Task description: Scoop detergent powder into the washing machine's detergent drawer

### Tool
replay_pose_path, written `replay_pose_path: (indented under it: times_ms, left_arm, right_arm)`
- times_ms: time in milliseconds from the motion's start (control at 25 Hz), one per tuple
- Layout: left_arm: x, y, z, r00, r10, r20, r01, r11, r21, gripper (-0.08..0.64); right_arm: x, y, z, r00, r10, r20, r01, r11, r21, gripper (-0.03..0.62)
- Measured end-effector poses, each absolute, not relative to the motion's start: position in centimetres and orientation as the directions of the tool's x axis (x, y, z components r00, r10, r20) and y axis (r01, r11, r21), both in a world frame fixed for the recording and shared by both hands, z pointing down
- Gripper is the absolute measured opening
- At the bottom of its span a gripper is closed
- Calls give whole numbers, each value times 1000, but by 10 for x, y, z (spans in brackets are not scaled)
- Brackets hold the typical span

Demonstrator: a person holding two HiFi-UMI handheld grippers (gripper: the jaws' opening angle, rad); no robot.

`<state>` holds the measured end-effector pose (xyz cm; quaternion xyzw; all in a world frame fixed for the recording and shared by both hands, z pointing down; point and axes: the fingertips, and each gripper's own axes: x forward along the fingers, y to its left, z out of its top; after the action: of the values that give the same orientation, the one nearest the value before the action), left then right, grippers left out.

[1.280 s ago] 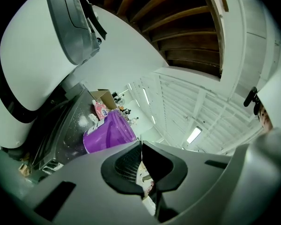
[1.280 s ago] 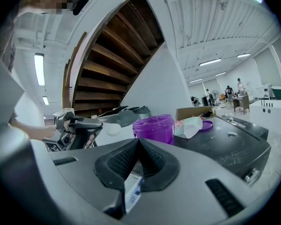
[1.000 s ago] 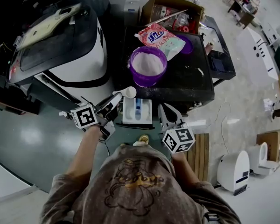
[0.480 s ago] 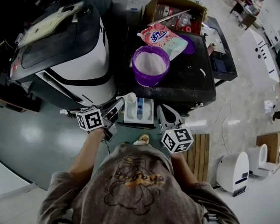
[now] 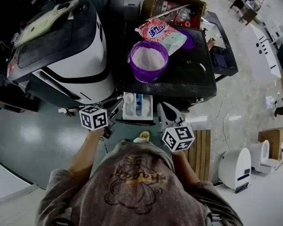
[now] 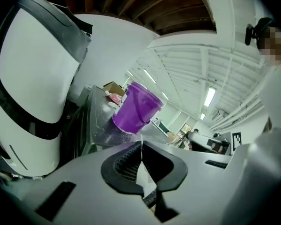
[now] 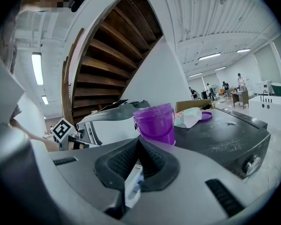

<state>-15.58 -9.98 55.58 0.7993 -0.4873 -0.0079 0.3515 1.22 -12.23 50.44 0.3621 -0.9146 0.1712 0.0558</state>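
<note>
The detergent drawer (image 5: 146, 110) stuck out from the front edge of a dark washer top (image 5: 188, 74), its length running toward the person above a glossy grey floor (image 5: 33, 135). Powder dusted the top. A purple tub (image 5: 149, 77) stood near its left edge, with a detergent bag (image 5: 162, 34) behind. The left gripper (image 5: 114, 108) held a white scoop (image 5: 129, 98), its bowl over the drawer's left compartment and its handle slanting back toward the gripper. The right gripper (image 5: 164, 109) hung just right of the drawer.

In the left gripper view, the jaws were clamped on the scoop's thin handle (image 6: 145, 177).

In the right gripper view, the jaws were pressed together, holding nothing, with a wooden staircase (image 7: 107, 55) behind.
</note>
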Motion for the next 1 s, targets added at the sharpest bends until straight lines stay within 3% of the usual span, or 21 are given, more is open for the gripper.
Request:
replay_pose_path:
  times_ms: [1000]
  left_arm:
    - [-130, -107, 601, 436, -675, 595, -879, -462, 120, 23]
  right_arm:
    - [38, -131, 522, -695, -670, 261, -718, 629, -298, 3]
